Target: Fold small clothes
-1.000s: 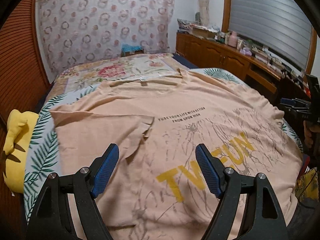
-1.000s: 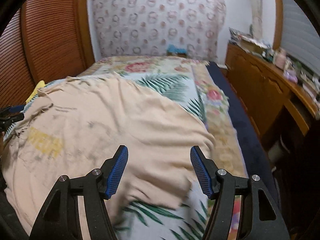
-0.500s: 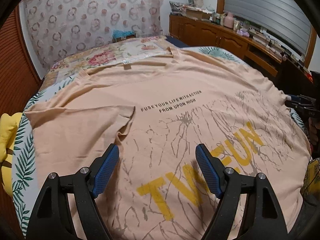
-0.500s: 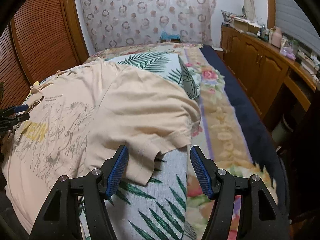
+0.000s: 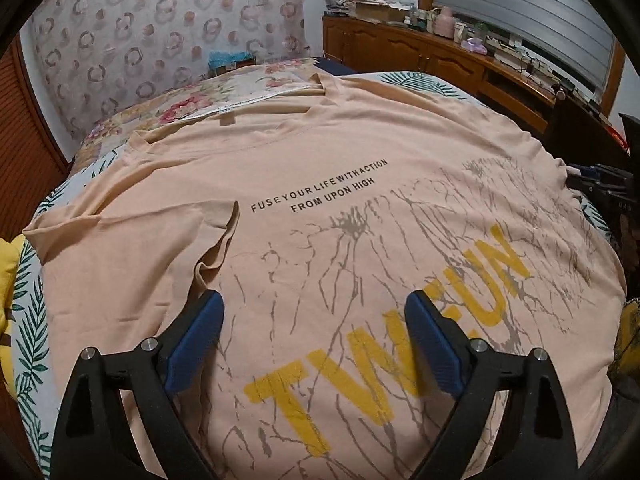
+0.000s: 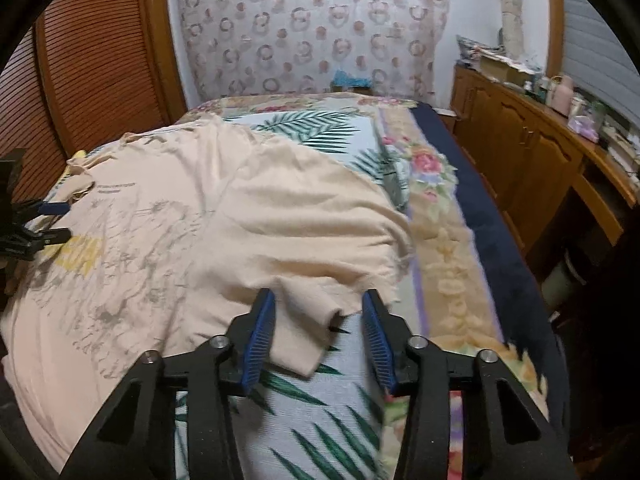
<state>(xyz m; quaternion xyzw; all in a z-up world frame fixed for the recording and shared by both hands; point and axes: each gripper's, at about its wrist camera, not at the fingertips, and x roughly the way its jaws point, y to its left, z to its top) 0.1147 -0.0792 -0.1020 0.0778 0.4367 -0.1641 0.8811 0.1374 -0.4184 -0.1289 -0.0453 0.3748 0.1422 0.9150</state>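
A peach T-shirt (image 5: 328,216) with black lettering and yellow print lies spread face up on the bed; its left sleeve (image 5: 152,240) is folded in over the chest. My left gripper (image 5: 314,336) is open and empty, just above the shirt's lower front. In the right wrist view the shirt (image 6: 168,216) lies to the left, and its right sleeve (image 6: 316,300) sits between the jaws of my right gripper (image 6: 318,328), which are part closed around it with gaps still showing on both sides. The left gripper (image 6: 40,222) shows at the far left there.
The bed has a palm-leaf sheet (image 6: 320,412) and a floral blanket (image 6: 440,232). A yellow cushion (image 5: 8,296) lies at the bed's left edge. Wooden cabinets (image 6: 532,152) with clutter run along the right, louvred doors (image 6: 92,56) on the left.
My right gripper has moved forward onto the right sleeve and its jaws have narrowed around it. My left gripper has come lower and closer over the shirt's front, still open.
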